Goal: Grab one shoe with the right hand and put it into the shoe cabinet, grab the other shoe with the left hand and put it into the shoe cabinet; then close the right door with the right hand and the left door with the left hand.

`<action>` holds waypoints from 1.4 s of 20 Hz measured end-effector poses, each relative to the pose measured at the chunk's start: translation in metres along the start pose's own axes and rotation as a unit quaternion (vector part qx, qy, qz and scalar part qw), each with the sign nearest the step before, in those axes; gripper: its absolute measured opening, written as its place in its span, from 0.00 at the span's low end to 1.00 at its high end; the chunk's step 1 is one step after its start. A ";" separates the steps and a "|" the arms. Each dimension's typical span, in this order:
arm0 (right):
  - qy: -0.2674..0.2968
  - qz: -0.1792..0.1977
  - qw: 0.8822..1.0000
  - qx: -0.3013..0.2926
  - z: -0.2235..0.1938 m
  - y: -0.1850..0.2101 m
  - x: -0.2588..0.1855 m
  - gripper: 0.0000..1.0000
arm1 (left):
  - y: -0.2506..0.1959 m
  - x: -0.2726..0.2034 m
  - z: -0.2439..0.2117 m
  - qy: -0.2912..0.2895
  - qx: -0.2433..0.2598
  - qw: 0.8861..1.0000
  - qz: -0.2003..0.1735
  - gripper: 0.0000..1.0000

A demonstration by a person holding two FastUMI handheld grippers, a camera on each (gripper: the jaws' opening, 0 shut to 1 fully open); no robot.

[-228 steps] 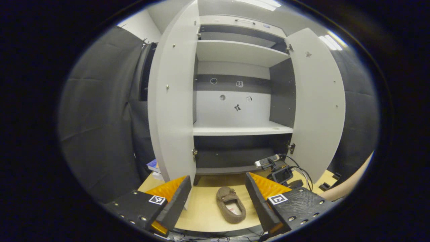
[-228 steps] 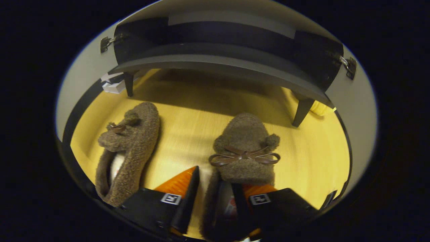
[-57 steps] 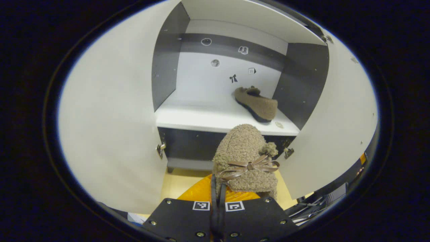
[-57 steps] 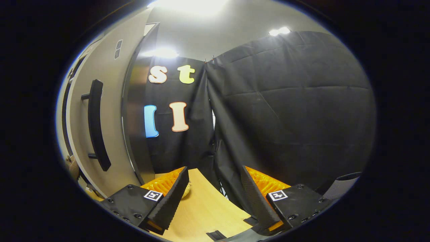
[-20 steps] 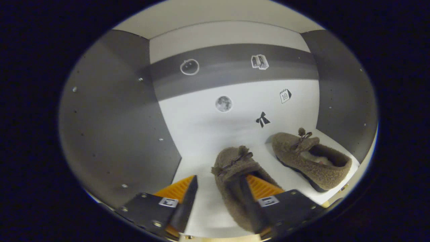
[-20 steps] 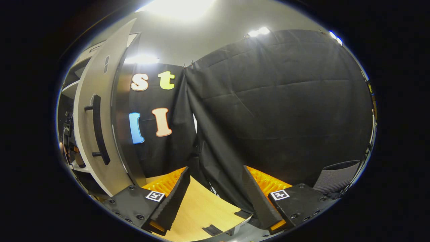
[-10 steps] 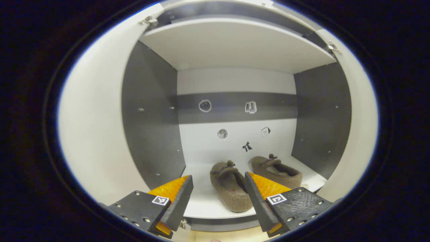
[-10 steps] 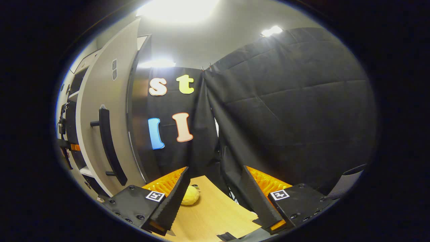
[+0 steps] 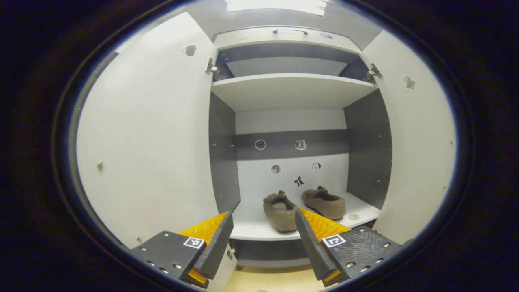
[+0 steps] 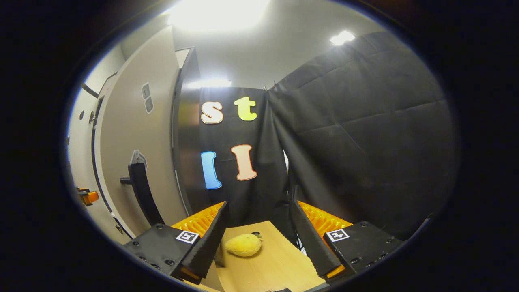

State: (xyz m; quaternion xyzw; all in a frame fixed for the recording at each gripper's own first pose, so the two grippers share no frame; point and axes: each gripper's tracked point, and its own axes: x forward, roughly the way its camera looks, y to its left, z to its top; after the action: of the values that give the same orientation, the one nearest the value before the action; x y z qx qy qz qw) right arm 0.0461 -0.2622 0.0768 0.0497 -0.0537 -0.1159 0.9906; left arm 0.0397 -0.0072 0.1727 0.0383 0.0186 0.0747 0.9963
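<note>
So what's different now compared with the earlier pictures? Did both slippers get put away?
Yes. Earlier both lay on the floor; now the two slippers sit side by side on the cabinet shelf. The left gripper let go of the second one and backed out, open. The right gripper, open, moved aside near the right door's handle. Both doors stay open.

The two brown slippers (image 9: 279,206) (image 9: 324,202) look like fuzzy, woolly cloth with a rough pile. They lie on the smooth, matt white shelf board (image 9: 259,229) of the shoe cabinet, whose dark grey side panels (image 9: 222,162) are also matt and smooth. The pale open doors (image 9: 150,134) (image 9: 417,146) beside that shelf are plain and smooth, with small shiny metal hinges (image 9: 210,67). Outside the cabinet, the right door carries a long black handle (image 10: 142,194), matt in look. Near it, the light wooden tabletop (image 10: 267,263) has a smooth finish, and the small yellow soft object (image 10: 243,245) on it looks plush.
</note>
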 end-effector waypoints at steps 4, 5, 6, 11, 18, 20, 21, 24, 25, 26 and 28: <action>-0.006 0.035 0.999 -0.010 0.011 0.020 0.005 0.98 | -0.010 -0.024 -0.015 0.008 -0.015 1.000 -0.005 0.96; -0.008 0.044 0.999 -0.012 0.015 0.025 0.006 0.98 | -0.009 -0.025 -0.018 0.013 -0.009 1.000 -0.005 0.96; -0.010 0.053 0.998 -0.014 0.018 0.029 0.007 0.98 | -0.007 -0.028 -0.020 0.018 -0.004 1.000 -0.003 0.96; 0.000 0.104 0.994 -0.013 0.027 0.056 0.002 0.98 | -0.001 -0.041 -0.021 0.012 -0.022 1.000 0.019 0.89; 0.022 0.109 0.994 -0.018 0.025 0.071 -0.003 0.96 | 0.002 -0.045 -0.019 0.008 -0.028 0.999 0.019 0.89; 0.021 0.101 0.994 -0.026 0.025 0.074 -0.005 0.96 | 0.004 -0.048 -0.018 0.006 -0.028 0.999 0.018 0.89; 0.022 0.100 0.994 -0.028 0.025 0.076 -0.006 0.96 | 0.007 -0.048 -0.019 0.005 -0.025 1.000 0.016 0.89; 0.024 0.096 0.995 -0.022 0.023 0.088 -0.015 0.96 | 0.010 -0.052 -0.022 0.008 -0.022 1.000 0.009 0.89; 0.024 0.096 0.995 -0.019 0.023 0.093 -0.017 0.96 | 0.011 -0.053 -0.024 0.009 -0.023 1.000 0.006 0.89; 0.023 0.097 0.995 -0.015 0.022 0.098 -0.019 0.96 | 0.010 -0.054 -0.024 0.009 -0.024 1.000 0.002 0.89; 0.023 0.102 0.994 -0.006 0.020 0.113 -0.022 0.96 | 0.011 -0.055 -0.026 0.011 -0.022 1.000 -0.006 0.96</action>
State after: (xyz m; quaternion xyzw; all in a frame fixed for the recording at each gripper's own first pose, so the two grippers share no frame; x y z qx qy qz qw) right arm 0.0475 -0.1490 0.1065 0.0406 -0.0346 -0.0131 0.9985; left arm -0.0170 -0.0028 0.1496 0.0152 0.0283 0.0701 0.9970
